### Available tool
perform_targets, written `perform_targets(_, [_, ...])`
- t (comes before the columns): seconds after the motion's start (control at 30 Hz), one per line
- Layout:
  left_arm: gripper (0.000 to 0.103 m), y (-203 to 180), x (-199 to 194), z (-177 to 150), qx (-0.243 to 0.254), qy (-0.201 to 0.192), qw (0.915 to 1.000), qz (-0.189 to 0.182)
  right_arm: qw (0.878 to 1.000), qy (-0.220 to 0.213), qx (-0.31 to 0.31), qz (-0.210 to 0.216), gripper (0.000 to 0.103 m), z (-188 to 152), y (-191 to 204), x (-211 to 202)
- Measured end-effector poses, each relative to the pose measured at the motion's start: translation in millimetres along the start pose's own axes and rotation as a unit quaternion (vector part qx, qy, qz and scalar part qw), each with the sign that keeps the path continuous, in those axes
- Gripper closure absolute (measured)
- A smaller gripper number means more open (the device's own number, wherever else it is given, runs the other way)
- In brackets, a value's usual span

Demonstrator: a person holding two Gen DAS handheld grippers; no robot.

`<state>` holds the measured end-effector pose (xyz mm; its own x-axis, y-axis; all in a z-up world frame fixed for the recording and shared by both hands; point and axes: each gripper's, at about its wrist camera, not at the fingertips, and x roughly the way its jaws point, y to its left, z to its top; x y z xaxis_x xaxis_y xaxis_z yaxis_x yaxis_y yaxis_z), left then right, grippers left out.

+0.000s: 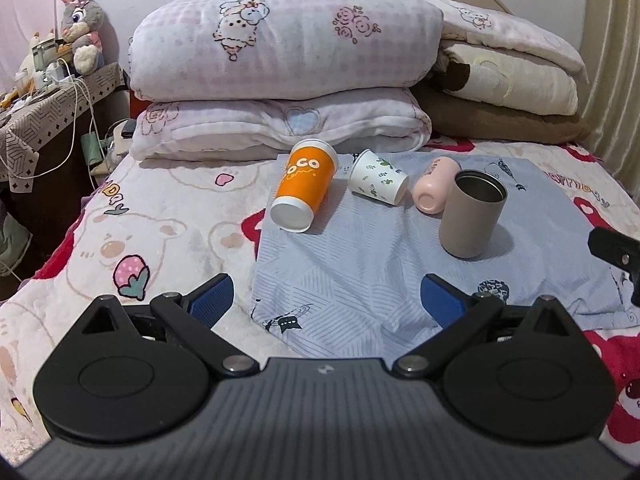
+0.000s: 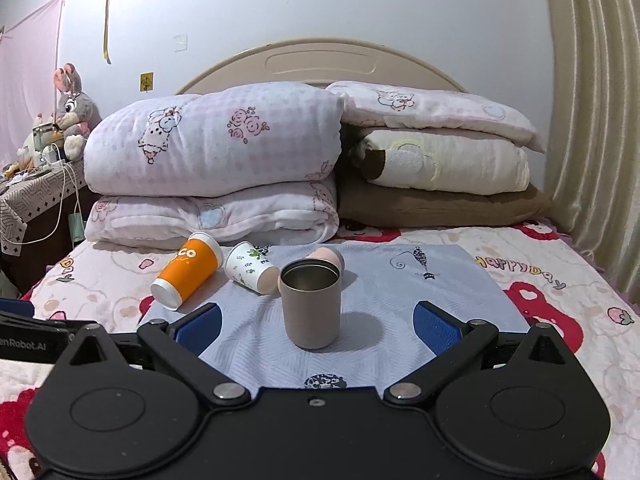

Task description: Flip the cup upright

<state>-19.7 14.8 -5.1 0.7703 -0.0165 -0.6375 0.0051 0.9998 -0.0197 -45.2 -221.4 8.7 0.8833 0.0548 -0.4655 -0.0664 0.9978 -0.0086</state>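
A grey metal cup (image 1: 472, 214) (image 2: 311, 303) stands upright, mouth up, on a light blue cloth (image 1: 360, 264) (image 2: 384, 280). Three cups lie on their sides behind it: an orange cup (image 1: 304, 184) (image 2: 188, 274), a white leaf-print paper cup (image 1: 376, 182) (image 2: 250, 266) and a pink cup (image 1: 434, 186) (image 2: 330, 258), which is mostly hidden behind the grey cup in the right wrist view. My left gripper (image 1: 326, 300) is open and empty, short of the cups. My right gripper (image 2: 316, 326) is open, with the grey cup standing just beyond its fingers.
The cloth lies on a bed with a cartoon-print blanket (image 1: 160, 240). Folded quilts (image 1: 280, 60) (image 2: 212, 152) and pillows (image 2: 440, 160) are stacked at the headboard. A cluttered side table (image 1: 40, 100) with a plush rabbit (image 1: 80, 28) stands at left.
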Motion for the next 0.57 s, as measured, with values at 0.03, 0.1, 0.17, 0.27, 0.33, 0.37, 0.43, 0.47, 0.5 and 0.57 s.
perform_targets(0.03, [0.000, 0.6, -0.1, 0.1, 0.000, 0.000, 1.0000, 0.002, 1.000, 0.001, -0.001, 0.000, 0.000, -0.4, 0.2, 0.2])
perform_targets(0.1, [0.000, 0.9, -0.1, 0.5, 0.001, 0.000, 1.0000, 0.004, 1.000, 0.004, -0.004, 0.000, 0.000, -1.4, 1.1, 0.5])
perform_targets(0.17, [0.000, 1.2, -0.6, -0.2, 0.002, -0.001, 1.0000, 0.007, 1.000, 0.007, -0.006, -0.001, 0.000, -2.5, 2.1, 0.9])
perform_targets(0.27, [0.000, 1.7, 0.0, -0.2, 0.002, 0.002, 1.0000, 0.006, 1.000, 0.010, -0.010, -0.003, 0.000, -3.8, 2.9, 1.3])
perform_targets(0.33, [0.000, 2.0, -0.6, -0.1, 0.000, 0.001, 1.0000, 0.003, 1.000, 0.011, -0.012, -0.006, 0.000, -4.3, 3.1, 1.4])
perform_targets(0.37, [0.000, 1.9, -1.0, -0.2, 0.001, 0.000, 1.0000, 0.003, 1.000, 0.011, -0.012, -0.007, 0.000, -4.6, 3.0, 1.2])
perform_targets(0.43, [0.000, 1.2, -1.3, -0.1, 0.003, -0.001, 1.0000, 0.005, 1.000, 0.012, -0.013, -0.008, 0.000, -4.8, 2.9, 1.3])
perform_targets(0.47, [0.000, 0.9, -1.8, -0.5, 0.004, -0.001, 1.0000, 0.006, 1.000, 0.013, -0.013, -0.009, 0.000, -5.0, 2.7, 1.4])
perform_targets(0.5, [0.000, 0.9, -1.6, -0.7, 0.004, 0.000, 1.0000, 0.006, 1.000, 0.014, -0.012, -0.009, 0.000, -5.0, 2.4, 1.6])
perform_targets(0.57, [0.000, 1.2, -1.4, -0.9, 0.003, 0.002, 1.0000, 0.006, 1.000, 0.016, -0.012, -0.009, 0.000, -5.2, 2.2, 2.0])
